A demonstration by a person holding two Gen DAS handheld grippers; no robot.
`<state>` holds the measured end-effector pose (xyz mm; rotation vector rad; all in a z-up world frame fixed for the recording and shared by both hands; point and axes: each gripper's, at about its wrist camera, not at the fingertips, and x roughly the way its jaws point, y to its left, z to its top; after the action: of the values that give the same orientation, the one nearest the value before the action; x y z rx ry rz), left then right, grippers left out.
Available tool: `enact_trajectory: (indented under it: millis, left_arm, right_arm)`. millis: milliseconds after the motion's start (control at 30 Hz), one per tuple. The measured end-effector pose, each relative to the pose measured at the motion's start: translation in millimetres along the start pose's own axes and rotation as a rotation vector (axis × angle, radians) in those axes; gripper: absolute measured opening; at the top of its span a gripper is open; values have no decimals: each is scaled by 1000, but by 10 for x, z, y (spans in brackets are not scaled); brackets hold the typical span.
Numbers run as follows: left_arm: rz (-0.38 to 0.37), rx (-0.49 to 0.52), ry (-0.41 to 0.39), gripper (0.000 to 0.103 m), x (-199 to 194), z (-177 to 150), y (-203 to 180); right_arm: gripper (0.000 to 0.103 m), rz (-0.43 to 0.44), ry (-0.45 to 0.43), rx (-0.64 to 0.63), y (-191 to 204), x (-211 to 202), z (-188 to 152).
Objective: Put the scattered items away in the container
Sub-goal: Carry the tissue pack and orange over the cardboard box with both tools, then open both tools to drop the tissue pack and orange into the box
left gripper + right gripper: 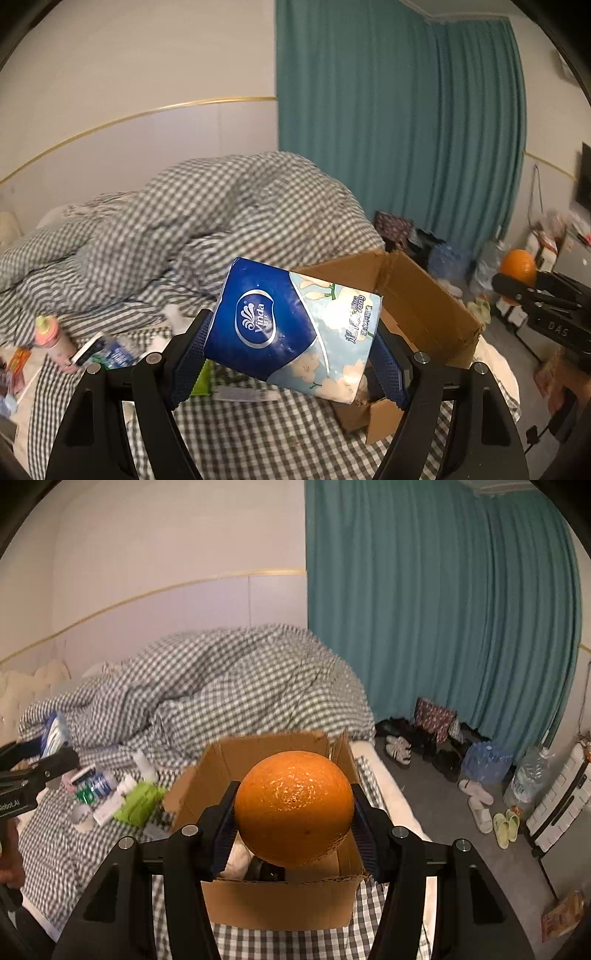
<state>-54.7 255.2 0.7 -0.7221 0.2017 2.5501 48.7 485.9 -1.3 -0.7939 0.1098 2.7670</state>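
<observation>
Left hand-held gripper (291,354): clamped on a Vinda tissue pack (291,325), which is held tilted between the blue pads.
Right hand-held gripper (293,825): clamped on an orange (294,808), gripped at both sides.
Cardboard box (280,904): open on the checked bed (258,945), directly beneath and beyond the orange (ahead-right of the tissue pack).
Scattered items: a green packet (142,805) and small bottles (98,784) are seen on the bed, left of the right hand-held gripper.

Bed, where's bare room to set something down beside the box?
Free: the checked sheet in front of the box. Crowded: the pile of small items left of the box, and the heaped duvet behind it.
</observation>
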Motion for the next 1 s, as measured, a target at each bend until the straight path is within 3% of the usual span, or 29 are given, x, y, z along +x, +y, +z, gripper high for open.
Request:
enact_trajectory:
  millis: [433,800,1000]
  left_arm:
    - [-145,62,237,81,1146,-29,-263]
    - [-259,255,455,81,1787,-241,-580]
    - [-312,296,559,81,2019,-358,-763]
  right_arm:
    - [56,39,249,-42,-45,976,-171]
    - [56,71,468,-140,-21,1549,-368]
    - [56,86,556,-165,12,1737,-487]
